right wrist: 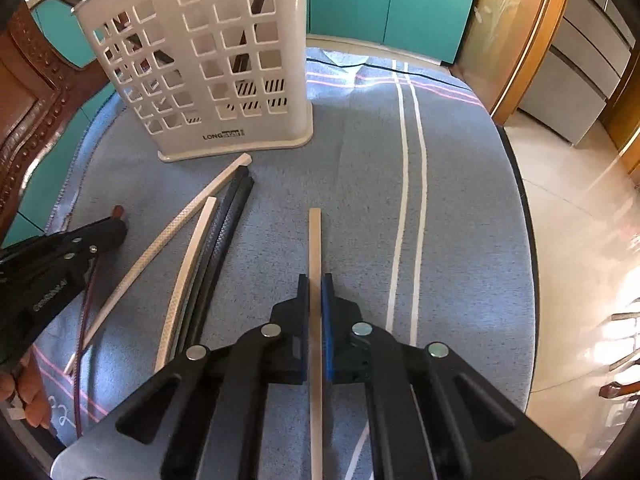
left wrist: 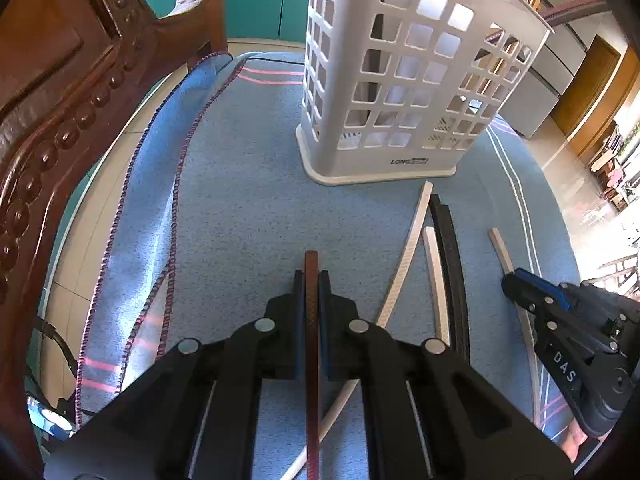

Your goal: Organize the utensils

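Two grippers each pinch one chopstick, so that both sticks can go to the holder in one trip, we judge. At far left we see a carved wooden chair (left wrist: pixel 60 92) standing beside the table, whose blue cloth (left wrist: pixel 224 200) gives the loose sticks a surface they do not roll on. Next, the left gripper (left wrist: pixel 311 280) is pressed together on a reddish-brown chopstick (left wrist: pixel 311 264), which runs lengthwise between its pads and points toward the white slotted holder (left wrist: pixel 400 80); gripped this way, the stick is already aimed at the holder. The holder stands upright at the far side of the cloth, with dark sticks inside. Between the grippers lie two pale chopsticks (left wrist: pixel 408 256) and two black chopsticks (left wrist: pixel 452 256), fanned together just short of the holder's base and not yet collected. At right, the right gripper (right wrist: pixel 316 280) clamps a pale beige chopstick (right wrist: pixel 315 236) the same lengthwise way.
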`<action>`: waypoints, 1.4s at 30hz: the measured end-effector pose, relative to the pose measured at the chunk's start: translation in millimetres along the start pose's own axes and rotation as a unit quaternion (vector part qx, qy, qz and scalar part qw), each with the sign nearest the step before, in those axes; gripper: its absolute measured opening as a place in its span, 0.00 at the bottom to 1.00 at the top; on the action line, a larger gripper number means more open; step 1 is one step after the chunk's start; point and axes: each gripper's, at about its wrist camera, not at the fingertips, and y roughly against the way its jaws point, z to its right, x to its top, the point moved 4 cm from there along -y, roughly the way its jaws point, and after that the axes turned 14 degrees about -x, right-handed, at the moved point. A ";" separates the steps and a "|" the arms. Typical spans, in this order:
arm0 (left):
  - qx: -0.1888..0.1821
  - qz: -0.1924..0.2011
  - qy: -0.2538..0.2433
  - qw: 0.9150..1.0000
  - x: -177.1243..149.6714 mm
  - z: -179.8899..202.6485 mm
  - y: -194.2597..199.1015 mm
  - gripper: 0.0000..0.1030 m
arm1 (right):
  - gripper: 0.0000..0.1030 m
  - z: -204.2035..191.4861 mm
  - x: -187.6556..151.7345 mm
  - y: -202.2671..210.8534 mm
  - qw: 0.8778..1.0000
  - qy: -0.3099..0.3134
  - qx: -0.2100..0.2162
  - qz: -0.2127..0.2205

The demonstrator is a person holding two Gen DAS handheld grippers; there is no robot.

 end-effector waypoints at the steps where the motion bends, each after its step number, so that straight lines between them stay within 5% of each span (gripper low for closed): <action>1: 0.004 -0.001 -0.004 1.000 2.1 -3.6 -1.1 0.08 | 0.07 -2.0 0.7 0.3 1.000 0.002 -0.007 0.002; 6: 0.033 -0.005 -0.037 0.999 -3.0 5.5 -3.2 0.08 | 0.09 -11.9 4.0 0.6 1.000 0.007 -0.025 0.009; 13: 0.025 -0.011 -0.040 0.999 -3.3 12.5 -5.4 0.17 | 0.12 -3.1 4.8 -1.9 1.000 -0.020 0.009 -0.002; 15: 0.022 -0.012 -0.044 0.999 -4.5 13.5 -4.3 0.22 | 0.27 -1.1 7.7 -3.9 0.999 -0.028 0.028 -0.005; 18: 0.024 -0.013 -0.047 0.999 -6.6 17.1 -0.9 0.22 | 0.35 -9.8 7.5 -1.9 0.999 -0.018 0.034 -0.003; 28: 0.017 -0.010 -0.048 0.999 -6.2 15.6 0.2 0.22 | 0.28 -15.1 2.0 4.8 1.000 -0.010 0.002 0.009; 32: 0.017 -0.004 -0.053 0.998 -8.1 18.1 0.6 0.16 | 0.07 -14.0 2.3 4.3 1.000 -0.007 0.014 0.009; 34: 0.016 -0.001 -0.047 0.999 -7.9 16.7 1.8 0.08 | 0.07 -10.9 5.2 -0.3 1.000 -0.007 0.018 0.009; 42: -0.033 0.052 -0.017 0.998 3.9 10.1 36.8 0.07 | 0.06 -2.6 9.9 26.3 0.997 -0.030 0.065 0.040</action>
